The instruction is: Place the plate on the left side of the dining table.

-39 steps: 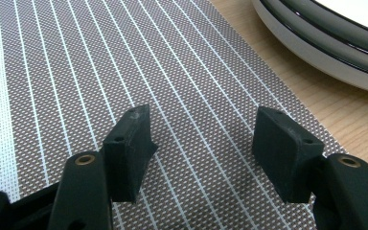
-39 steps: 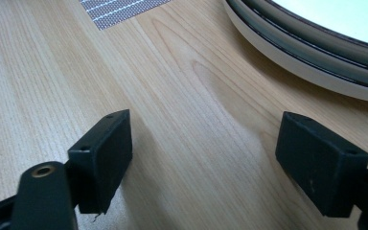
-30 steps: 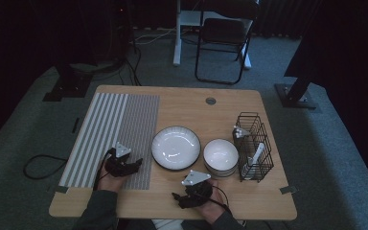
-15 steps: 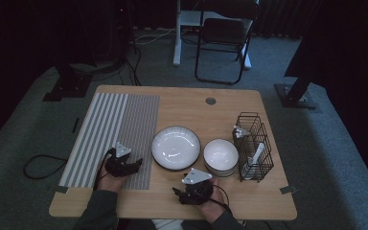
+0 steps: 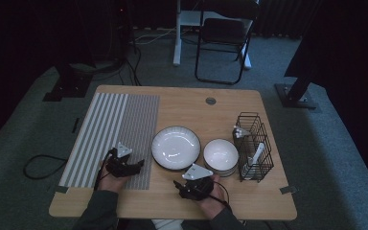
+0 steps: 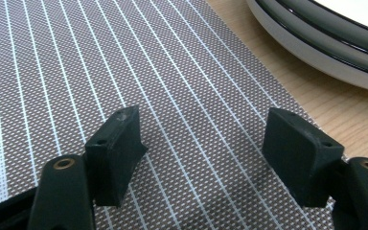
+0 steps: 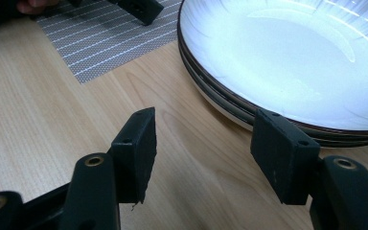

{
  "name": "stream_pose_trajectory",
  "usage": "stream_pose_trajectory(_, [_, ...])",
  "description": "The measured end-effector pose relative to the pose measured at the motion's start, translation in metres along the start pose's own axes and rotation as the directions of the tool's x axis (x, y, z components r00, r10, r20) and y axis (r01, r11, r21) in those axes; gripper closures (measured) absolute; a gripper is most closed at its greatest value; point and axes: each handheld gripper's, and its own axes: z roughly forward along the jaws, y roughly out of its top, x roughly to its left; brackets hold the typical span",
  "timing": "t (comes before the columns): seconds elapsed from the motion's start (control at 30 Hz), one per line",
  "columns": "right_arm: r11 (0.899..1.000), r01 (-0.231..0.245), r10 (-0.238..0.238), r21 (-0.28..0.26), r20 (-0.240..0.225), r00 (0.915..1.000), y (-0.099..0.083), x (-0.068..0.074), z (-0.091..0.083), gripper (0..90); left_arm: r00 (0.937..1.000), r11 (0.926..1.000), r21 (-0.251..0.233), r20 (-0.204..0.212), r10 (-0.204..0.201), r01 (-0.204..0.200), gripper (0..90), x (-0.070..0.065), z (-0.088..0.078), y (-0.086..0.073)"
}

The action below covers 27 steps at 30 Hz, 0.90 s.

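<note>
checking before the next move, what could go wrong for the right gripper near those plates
The plates look like a stack of several, so a pinch on the rim may lift just the top one or drag the pile. The right gripper, its jaws just closing on nothing, sits close to that rim and could knock it. The bowls stand right beside the stack.

bare wood ahead of right tool (image 7: pixel 199 143), plate stack (image 7: pixel 287 62) blocks its right side

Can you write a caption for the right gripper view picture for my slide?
Right gripper, jaws open with nothing between them, beside the white plates.
</note>
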Motion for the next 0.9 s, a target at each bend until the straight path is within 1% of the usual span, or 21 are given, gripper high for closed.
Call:
stream_pose_trajectory(0.27, [1.0, -0.006, 0.006, 0.007, 0.013, 0.9999, 0.0027, -0.0021, 0.0004, 43.3, 1.0, 1.0, 0.003, 0.006, 0.001, -0.001, 27.7, 0.0, 0.0003, 0.0003])
stream_pose_trajectory(0.5, [1.0, 0.002, -0.002, -0.004, 0.053, 0.9986, 0.0065, -0.0026, -0.0012, 45.5, 1.0, 1.0, 0.002, 0.006, -0.002, 0.002, 27.7, 0.0001, 0.0003, 0.0004])
stream_pose_trajectory(0.57, [1.0, 0.001, -0.001, -0.001, 0.073, 0.9973, 0.0074, -0.0028, -0.0012, 45.6, 0.9996, 0.9998, -0.005, 0.02, -0.021, 0.021, 28.1, 0.0025, -0.0004, 0.0])
stream_pose_trajectory(0.63, [1.0, 0.002, -0.002, 0.001, 0.092, 0.9958, 0.0078, -0.0028, -0.0013, 45.6, 0.9991, 0.9992, -0.008, 0.021, -0.038, 0.038, 31.6, 0.0047, -0.0014, 0.0])
stream_pose_trajectory(0.73, [1.0, 0.001, -0.001, -0.007, 0.098, 0.9952, 0.0079, -0.0033, -0.002, 45.9, 0.999, 0.9991, 0.002, 0.012, -0.042, 0.042, 32.8, 0.0053, -0.0028, 0.0006])
stream_pose_trajectory(0.83, [1.0, -0.002, 0.003, -0.013, 0.104, 0.9946, 0.0083, -0.0048, -0.0027, 46.1, 0.9984, 0.9985, -0.005, 0.018, -0.054, 0.054, 34.2, 0.0057, -0.0061, 0.0028])
stream_pose_trajectory(0.9, [1.0, -0.008, 0.009, -0.016, 0.106, 0.9944, 0.0087, -0.0057, -0.0032, 47.2, 0.9968, 0.9976, -0.006, 0.039, -0.069, 0.069, 36.2, 0.0069, -0.0089, 0.005])
